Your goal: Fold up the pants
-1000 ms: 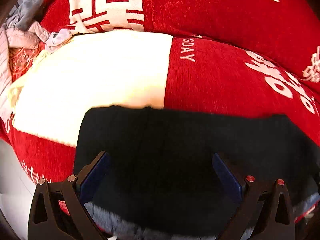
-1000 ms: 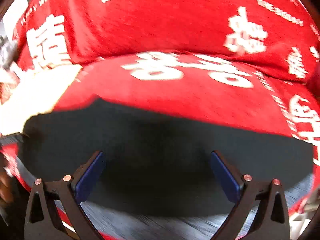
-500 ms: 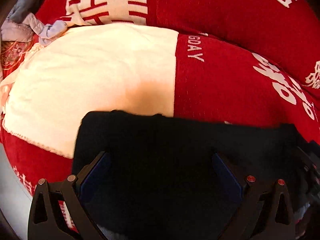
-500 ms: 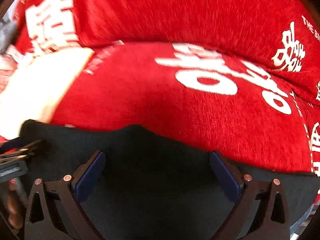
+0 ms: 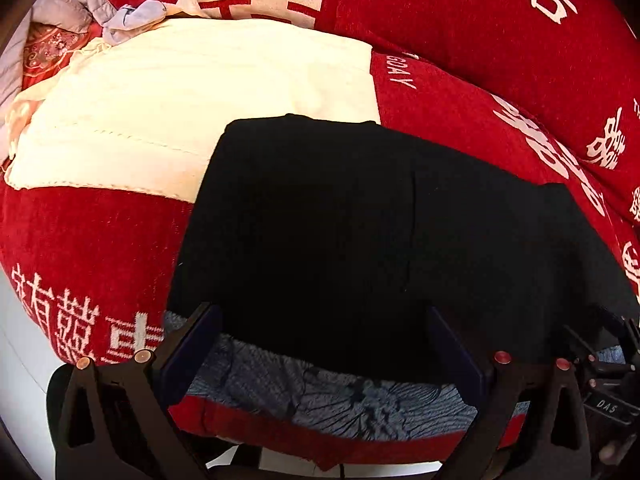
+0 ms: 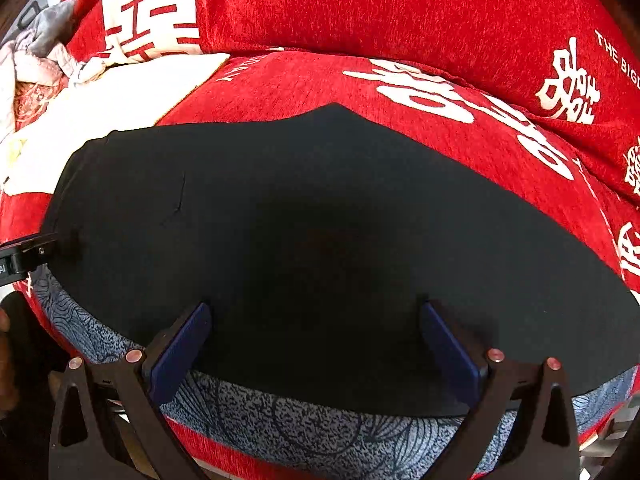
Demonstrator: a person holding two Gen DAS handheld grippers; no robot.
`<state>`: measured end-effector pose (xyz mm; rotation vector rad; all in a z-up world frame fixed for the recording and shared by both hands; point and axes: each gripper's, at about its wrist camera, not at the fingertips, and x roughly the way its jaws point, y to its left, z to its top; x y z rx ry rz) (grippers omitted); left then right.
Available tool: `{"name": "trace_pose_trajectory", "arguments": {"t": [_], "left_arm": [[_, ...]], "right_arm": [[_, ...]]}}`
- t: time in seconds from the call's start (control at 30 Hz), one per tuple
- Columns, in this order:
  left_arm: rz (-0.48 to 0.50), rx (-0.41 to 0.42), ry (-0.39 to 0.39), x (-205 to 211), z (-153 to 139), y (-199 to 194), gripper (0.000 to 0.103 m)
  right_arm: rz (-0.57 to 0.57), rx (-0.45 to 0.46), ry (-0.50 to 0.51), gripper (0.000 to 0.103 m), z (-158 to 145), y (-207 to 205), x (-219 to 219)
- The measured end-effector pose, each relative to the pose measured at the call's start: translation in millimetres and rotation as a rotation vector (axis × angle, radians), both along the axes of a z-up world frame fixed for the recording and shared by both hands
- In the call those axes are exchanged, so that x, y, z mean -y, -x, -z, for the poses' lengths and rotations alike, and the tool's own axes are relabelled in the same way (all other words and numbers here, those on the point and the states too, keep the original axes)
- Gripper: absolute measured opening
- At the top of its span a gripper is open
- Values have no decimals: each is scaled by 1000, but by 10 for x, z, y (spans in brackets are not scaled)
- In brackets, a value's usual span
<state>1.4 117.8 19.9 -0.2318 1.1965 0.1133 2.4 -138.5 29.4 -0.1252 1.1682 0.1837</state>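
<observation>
Both fingers of the left gripper (image 5: 320, 344) stand wide apart in the left wrist view, their blue pads (image 5: 192, 344) holding nothing. Between and beyond them lie the black pants (image 5: 360, 232), folded into a flat block on a red cover (image 5: 460, 100) printed with white characters. The far left corner of the pants overlaps a cream panel (image 5: 200, 92) of that cover. A grey-blue patterned band (image 5: 320, 392) runs along the near edge below the pants. Crumpled pale cloth (image 5: 128, 20) sits at the upper left. Part of the right gripper (image 5: 608, 360) shows at the lower right edge.

From the right wrist view, the right gripper (image 6: 316, 344) is likewise spread wide and empty, its fingertips over the near edge of the pants (image 6: 320, 220). They spread broad and flat across the red cover (image 6: 360, 20), with the patterned band (image 6: 320, 420) just below. A dark piece of the left gripper (image 6: 24, 256) shows at the pants' left end.
</observation>
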Motion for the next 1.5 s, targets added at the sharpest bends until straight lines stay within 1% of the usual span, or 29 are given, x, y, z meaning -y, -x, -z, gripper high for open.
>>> {"name": "trace_pose_trajectory", "arguments": {"t": [0.13,0.23,0.33,0.47,0.53,0.57,0.63,0.7,0.73,0.77,0.83,0.87,0.9,0.93,1.0,1.07,1.13,1.23,1.3,1.33,1.4,1.43,1.5], "left_arm": [[2,-3,-24,14,-1,82,103],[-5,-14,-26,-27,22,143,103],[-16,-30,-20,-90,55,215,103],[-25,-49,-24,-150,93,277,103],[-35,-60,-3,-203,114,308,103],[-52,-72,23,-262,136,326,103],[-87,-94,55,-363,175,359,103],[-113,-121,92,-488,230,429,103],[-134,-144,65,-535,254,461,103],[-164,-170,14,-605,280,505,103],[-203,-191,27,-723,274,566,103],[-242,-217,-19,-775,246,584,103],[-264,-222,-78,-802,186,592,103],[-266,-207,-105,-799,113,591,103],[-246,-164,-107,-706,-83,544,103],[-193,-111,-91,-471,-285,437,103],[-100,-68,-84,-70,-453,273,103],[109,-39,-56,845,-603,6,103],[230,-42,-37,1434,-619,-94,103],[297,-57,-23,1792,-603,-129,103],[394,-92,4,2322,-510,-145,103],[432,-110,11,2566,-469,-141,103],[493,-128,-10,3066,-371,-166,103]], "right_arm": [[21,1,4,103,-10,78,145],[35,2,10,103,-30,148,316],[79,-5,14,103,-42,209,604],[170,-6,25,103,-62,270,1099],[211,-6,8,103,-72,317,1370],[222,-2,6,103,-80,338,1480],[253,4,47,103,-79,385,1685],[281,12,24,103,-101,438,1884],[299,15,33,103,-110,463,1971],[322,16,50,103,-110,484,2057],[369,8,38,103,-110,522,2243],[399,3,24,103,-123,553,2352],[440,5,13,103,-153,597,2484],[477,12,7,103,-189,642,2608],[569,36,14,103,-272,763,2901],[653,49,2,103,-325,898,3241],[750,49,-33,103,-334,1079,3612],[872,43,-91,103,-305,1383,4092],[892,58,-125,103,-281,1520,4258],[894,61,-137,103,-258,1570,4305],[884,58,-164,103,-186,1614,4343],[873,55,-174,103,-153,1620,4352],[840,53,-188,102,-58,1597,4302]]}}
